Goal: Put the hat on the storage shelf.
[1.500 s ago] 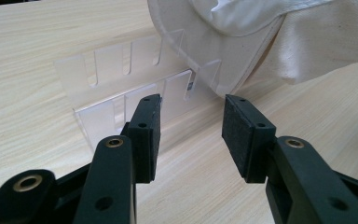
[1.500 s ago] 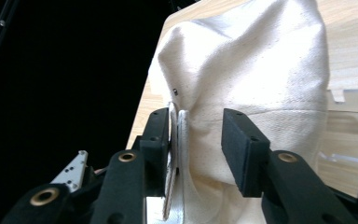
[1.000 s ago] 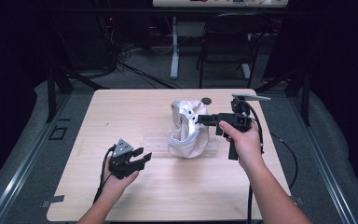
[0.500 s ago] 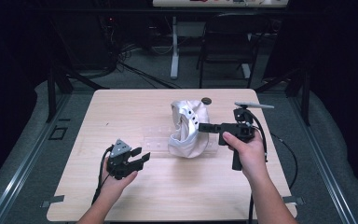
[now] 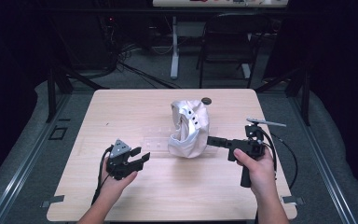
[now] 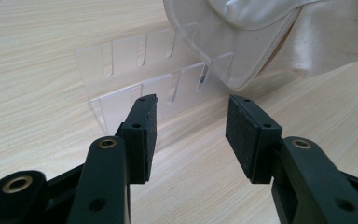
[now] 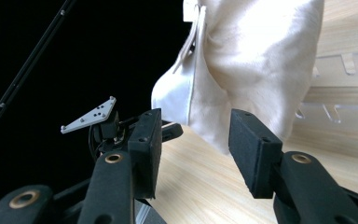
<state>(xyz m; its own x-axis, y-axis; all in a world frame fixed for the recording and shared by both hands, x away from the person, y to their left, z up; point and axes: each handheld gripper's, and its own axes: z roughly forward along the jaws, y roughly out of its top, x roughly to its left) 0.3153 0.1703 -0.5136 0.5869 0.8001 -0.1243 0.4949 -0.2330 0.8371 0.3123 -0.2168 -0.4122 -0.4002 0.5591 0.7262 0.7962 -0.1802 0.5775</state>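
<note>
Both grippers stand with jaws wide and empty, the left gripper [image 5: 137, 160] near the clear slotted rack [image 6: 144, 77], the right gripper [image 5: 212, 140] just beside the white cap [image 5: 190, 128] mid-desk [image 5: 121, 112].

left gripper [image 5: 142, 157]: jaws apart, empty, held low in the left hand [image 5: 114, 179]
right gripper [image 5: 210, 140]: rolled sideways, jaws apart, empty, gripped by the right hand [image 5: 256, 168]

No text, label, brand, number or sign can be read in any view: nothing legible stands on the white cloth bag [image 5: 189, 128], the clear slotted rack [image 6: 158, 74], the wooden table [image 5: 121, 107] or the black jaw pads [image 6: 242, 135].
</note>
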